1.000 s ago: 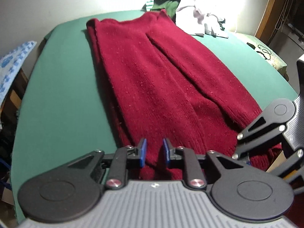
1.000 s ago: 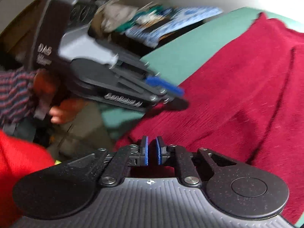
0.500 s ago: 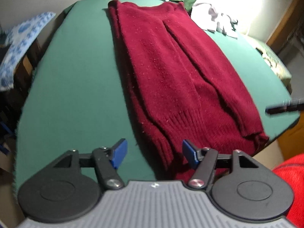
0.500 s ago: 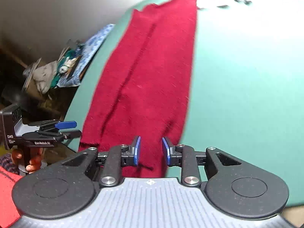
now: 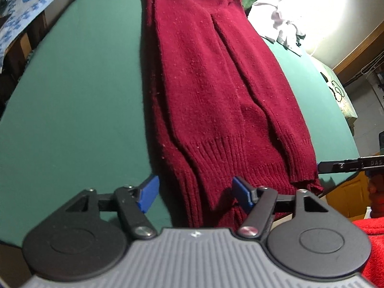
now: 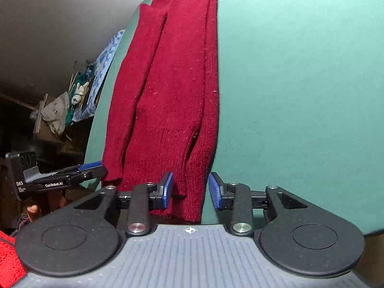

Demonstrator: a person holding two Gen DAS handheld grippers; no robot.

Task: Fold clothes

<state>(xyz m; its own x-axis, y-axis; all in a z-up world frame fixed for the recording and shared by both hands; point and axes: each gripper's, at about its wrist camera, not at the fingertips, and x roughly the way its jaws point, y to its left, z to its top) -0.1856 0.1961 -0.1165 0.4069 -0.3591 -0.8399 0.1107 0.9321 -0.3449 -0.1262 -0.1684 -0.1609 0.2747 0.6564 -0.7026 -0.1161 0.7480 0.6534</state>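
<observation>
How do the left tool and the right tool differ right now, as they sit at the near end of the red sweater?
The left tool stands wider open than the right tool; both have just been opening. The left tool spans the left half of the red sweater hem; the right tool frames only its right edge fold. Both have blue pads, press on nothing, and sit at the hem over the green table.

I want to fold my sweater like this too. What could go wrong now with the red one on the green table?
1. The red sweater has its ribbed hem hanging over the near edge of the green table, so a tug could slide it off.
2. Both the left hand-held gripper and the right hand-held gripper have just been opening. Neither holds the sweater, and closing now might pinch only one layer, leaving the fold crooked.
</observation>
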